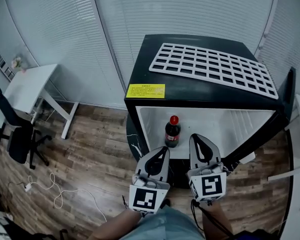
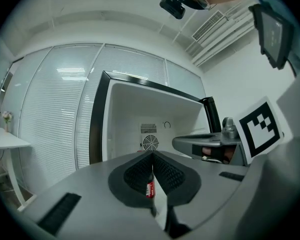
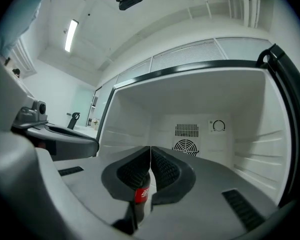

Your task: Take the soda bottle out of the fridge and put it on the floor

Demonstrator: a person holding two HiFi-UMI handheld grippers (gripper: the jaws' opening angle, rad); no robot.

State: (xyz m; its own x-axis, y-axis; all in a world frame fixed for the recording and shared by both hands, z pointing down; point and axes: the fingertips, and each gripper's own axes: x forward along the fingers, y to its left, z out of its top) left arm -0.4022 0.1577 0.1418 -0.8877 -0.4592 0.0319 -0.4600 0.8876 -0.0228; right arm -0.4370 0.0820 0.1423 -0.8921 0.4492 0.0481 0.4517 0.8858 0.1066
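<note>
A dark soda bottle (image 1: 172, 132) with a red cap and red label stands upright near the front left of the open black mini fridge (image 1: 140, 74). My left gripper (image 1: 163, 150) is shut and empty, just in front of the fridge and slightly left of the bottle. My right gripper (image 1: 195, 137) is shut and empty too, its tip at the fridge opening to the right of the bottle. In the left gripper view the bottle (image 2: 150, 188) shows through the gap behind the closed jaws. In the right gripper view the bottle (image 3: 141, 194) shows the same way.
A white wire shelf (image 1: 215, 66) lies on top of the fridge. The fridge door (image 1: 289, 94) stands open at the right. A white desk (image 1: 30, 86), a black office chair (image 1: 15, 134) and a loose cable (image 1: 52, 189) are on the wooden floor at the left.
</note>
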